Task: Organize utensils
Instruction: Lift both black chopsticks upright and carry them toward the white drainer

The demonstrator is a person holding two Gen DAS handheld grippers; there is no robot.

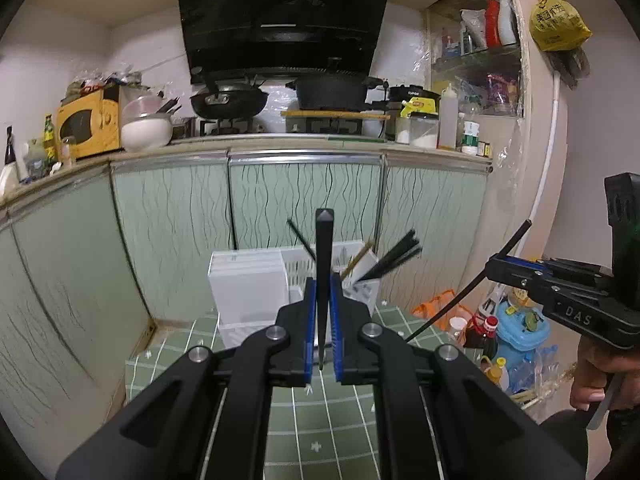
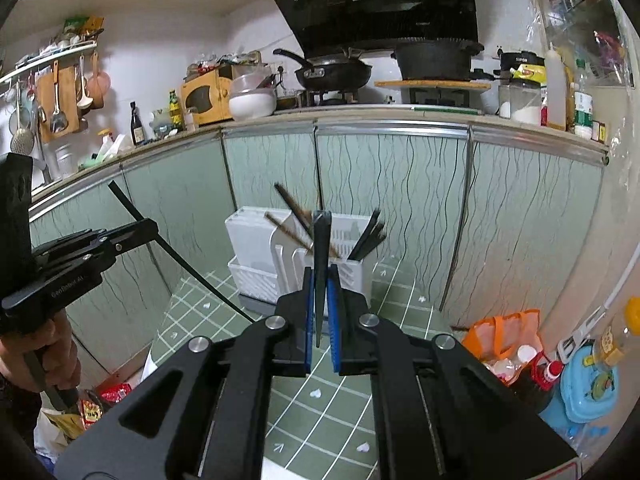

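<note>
Green-tiled tabletop (image 1: 320,432), both grippers (image 1: 322,320) (image 2: 321,312) pinching slim black, seemingly tapered chopsticks (image 1: 323,264) (image 2: 321,256)

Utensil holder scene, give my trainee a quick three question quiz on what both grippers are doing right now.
1. True or false: the left gripper is shut on a black chopstick.
2. What does the right gripper hold? A) spoon B) black chopstick C) nothing
3. Fill in: the white utensil holder stands on a green ____ surface.

Key: 1 true; 2 B; 3 tiled.
</note>
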